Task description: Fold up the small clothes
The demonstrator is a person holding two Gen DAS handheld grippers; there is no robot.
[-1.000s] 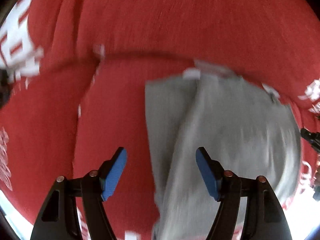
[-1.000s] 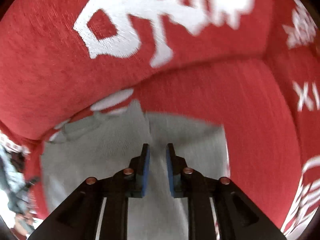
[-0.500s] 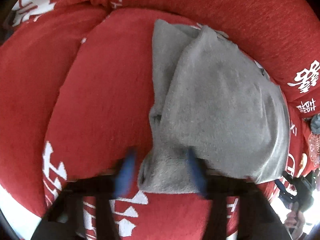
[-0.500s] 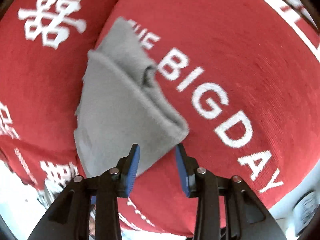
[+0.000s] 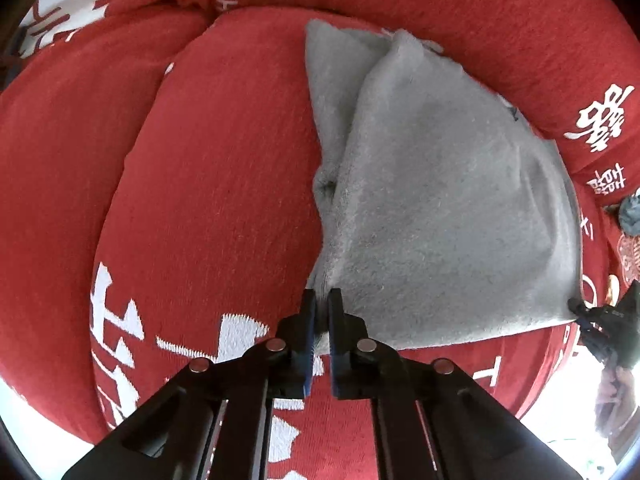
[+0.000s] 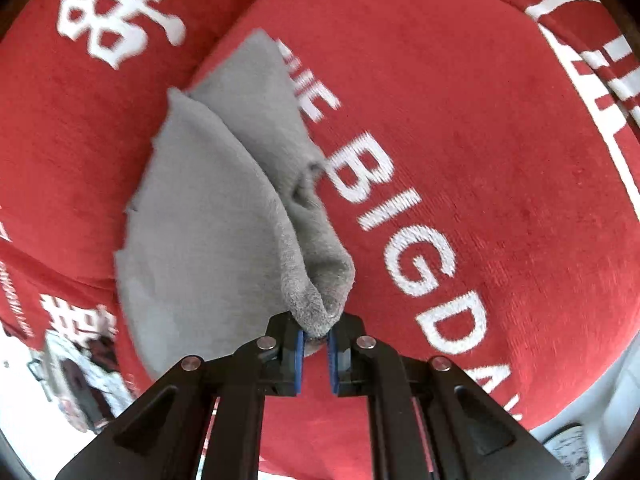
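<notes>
A small grey fleece garment lies folded over on a red sofa cushion. My left gripper is shut on its near left corner. In the right wrist view the same garment stretches away to the upper left, and my right gripper is shut on a bunched corner of it. In the left wrist view the right gripper shows at the right edge, at the garment's near right corner.
The red cushion carries white lettering "THE BIG DAY". A red backrest with white characters rises behind the garment. The cushion's front edge and a bright floor lie at the bottom of both views.
Both grippers were open half a second ago and have closed on the garment's near corners. A second ago they were close over the garment, and have since pulled back to its near edge.
</notes>
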